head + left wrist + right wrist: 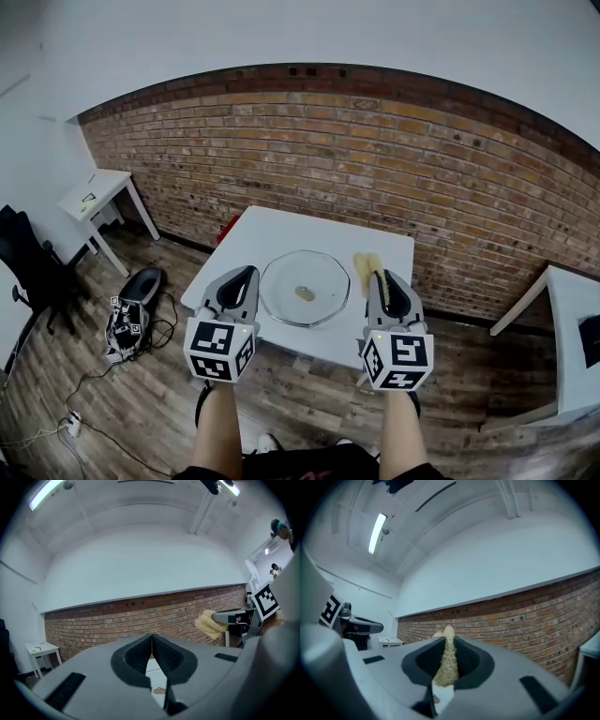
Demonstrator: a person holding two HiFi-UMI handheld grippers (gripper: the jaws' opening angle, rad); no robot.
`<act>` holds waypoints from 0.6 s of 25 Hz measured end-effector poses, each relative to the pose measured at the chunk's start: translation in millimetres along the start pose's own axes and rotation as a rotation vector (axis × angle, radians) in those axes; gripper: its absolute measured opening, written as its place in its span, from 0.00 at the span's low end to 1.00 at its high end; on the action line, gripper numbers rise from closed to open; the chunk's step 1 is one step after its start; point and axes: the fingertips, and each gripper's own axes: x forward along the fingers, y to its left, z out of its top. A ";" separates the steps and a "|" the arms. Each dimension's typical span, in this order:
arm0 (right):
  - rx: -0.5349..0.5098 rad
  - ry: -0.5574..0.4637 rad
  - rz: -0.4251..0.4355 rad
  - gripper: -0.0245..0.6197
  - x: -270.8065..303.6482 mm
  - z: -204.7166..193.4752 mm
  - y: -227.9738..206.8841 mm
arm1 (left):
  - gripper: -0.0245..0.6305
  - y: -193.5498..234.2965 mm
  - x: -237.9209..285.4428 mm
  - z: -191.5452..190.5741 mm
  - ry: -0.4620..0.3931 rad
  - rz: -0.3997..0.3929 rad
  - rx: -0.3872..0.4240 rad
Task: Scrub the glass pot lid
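The round glass pot lid (305, 288) lies flat on the white table (253, 234), its brownish knob (305, 293) in the middle. My left gripper (249, 274) hovers by the lid's left rim, shut with nothing between its pads (152, 654). My right gripper (378, 278) hangs just right of the lid, shut on a yellow sponge (367, 266) that sticks out past the fingertips. In the right gripper view the sponge (447, 660) is squeezed thin between the jaws. The left gripper view shows the sponge (209, 623) in the right gripper at the right.
A brick wall (375, 159) runs behind the table. A small white side table (97, 193) stands at far left, a black chair (33, 267) near it. A marker cube and cables (127, 323) lie on the wooden floor. Another white table (567, 319) is at right.
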 end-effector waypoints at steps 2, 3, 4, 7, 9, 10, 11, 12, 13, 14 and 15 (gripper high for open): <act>0.001 0.000 0.015 0.12 -0.4 -2.7 -1.7 | 0.05 -6.4 2.0 -0.8 0.008 0.002 0.010; 0.002 -0.001 0.023 0.12 -0.8 -3.9 -3.6 | 0.05 -10.5 3.2 -1.5 0.013 0.004 0.016; 0.004 -0.002 0.029 0.12 -1.5 -5.0 -6.7 | 0.05 -15.0 4.5 -1.9 0.017 0.007 0.021; 0.016 -0.004 0.045 0.12 -3.2 -8.5 -19.7 | 0.05 -27.1 7.8 -1.8 0.020 0.022 0.025; 0.022 -0.002 0.056 0.12 -2.9 -11.5 -27.6 | 0.05 -33.4 9.5 -2.7 0.024 0.035 0.023; 0.023 0.000 0.062 0.12 -2.2 -12.9 -30.7 | 0.05 -35.8 10.2 -3.6 0.027 0.042 0.022; 0.026 0.002 0.070 0.12 -1.4 -14.1 -33.2 | 0.05 -37.6 10.6 -4.6 0.031 0.050 0.020; 0.032 0.005 0.078 0.12 -0.5 -15.2 -35.8 | 0.05 -38.9 10.9 -5.5 0.034 0.058 0.017; 0.041 0.007 0.085 0.12 0.4 -16.0 -39.0 | 0.05 -40.1 11.5 -6.3 0.037 0.066 0.013; 0.052 0.008 0.090 0.12 1.5 -16.6 -42.7 | 0.05 -41.5 12.5 -6.9 0.040 0.073 0.012; 0.059 0.009 0.094 0.12 2.8 -17.0 -46.5 | 0.05 -43.2 13.9 -7.2 0.044 0.079 0.013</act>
